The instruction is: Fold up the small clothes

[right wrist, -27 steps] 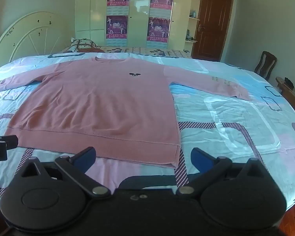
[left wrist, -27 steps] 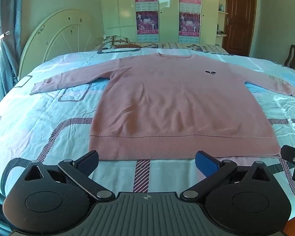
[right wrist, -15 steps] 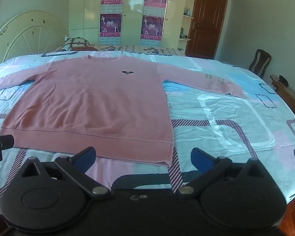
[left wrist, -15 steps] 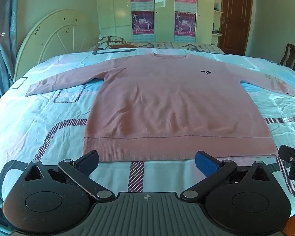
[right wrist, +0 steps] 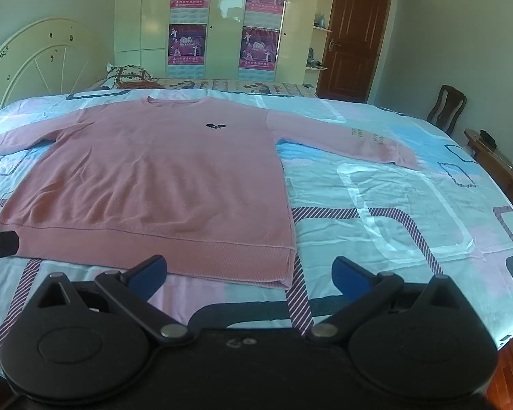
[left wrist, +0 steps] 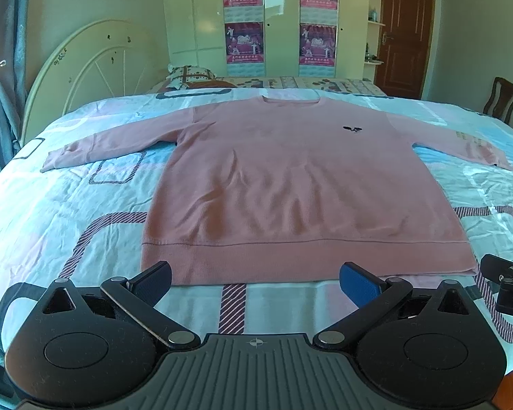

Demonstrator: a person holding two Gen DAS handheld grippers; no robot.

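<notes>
Pink knit long-sleeved sweater (left wrist: 290,188) is lying flat, front up, sleeves spread, on the blue-and-pink patterned bedsheet (left wrist: 68,205). Left gripper (left wrist: 254,278) and right gripper (right wrist: 249,273) are hovering near its ribbed hem, jaws wide, holding nothing. Risk: pinching sheet with hem, dragging wrinkles.

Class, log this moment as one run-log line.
pink knit sweater: flat, unfolded | left gripper: open, empty | right gripper: open, empty

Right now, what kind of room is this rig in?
Almost certainly a home bedroom: a pink sweater lies spread flat on a bed with a patterned cover, a curved white headboard stands at its far left, and a tall wardrobe lines the back wall.
</notes>
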